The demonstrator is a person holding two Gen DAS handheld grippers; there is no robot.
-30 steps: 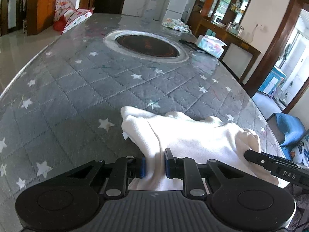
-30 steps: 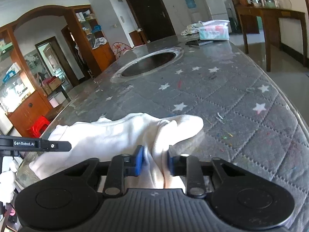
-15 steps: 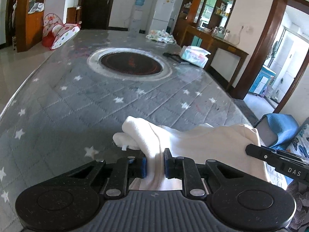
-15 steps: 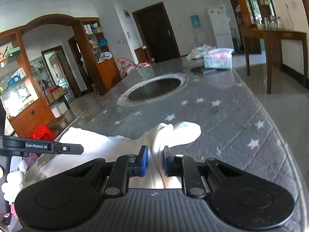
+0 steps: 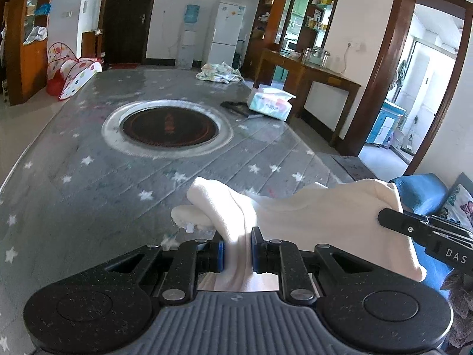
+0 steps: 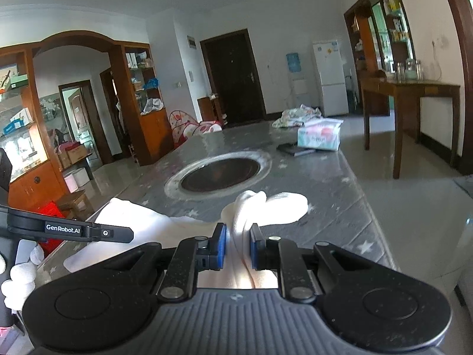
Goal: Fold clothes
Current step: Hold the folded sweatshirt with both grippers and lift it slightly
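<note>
A white garment [image 5: 310,222] hangs stretched between both grippers above the near end of a grey star-patterned table [image 5: 88,183]. My left gripper [image 5: 236,250] is shut on one bunched corner of it. In the right wrist view the same garment [image 6: 139,222] runs leftward, and my right gripper [image 6: 238,247] is shut on its other bunched corner. Each view shows the other gripper's black finger at the cloth's far end. The garment's lower part is hidden behind the gripper bodies.
A round dark recessed plate [image 5: 170,125] sits mid-table. Beyond it lie a tissue pack [image 5: 270,105], a dark flat item [image 5: 239,108] and a crumpled patterned cloth [image 5: 218,72]. A blue seat [image 5: 419,192] stands right of the table. A gloved hand [image 6: 17,278] holds the left gripper.
Both grippers have risen and lifted the garment off the table, holding it throughout. The table now lies lower and farther in both views.
</note>
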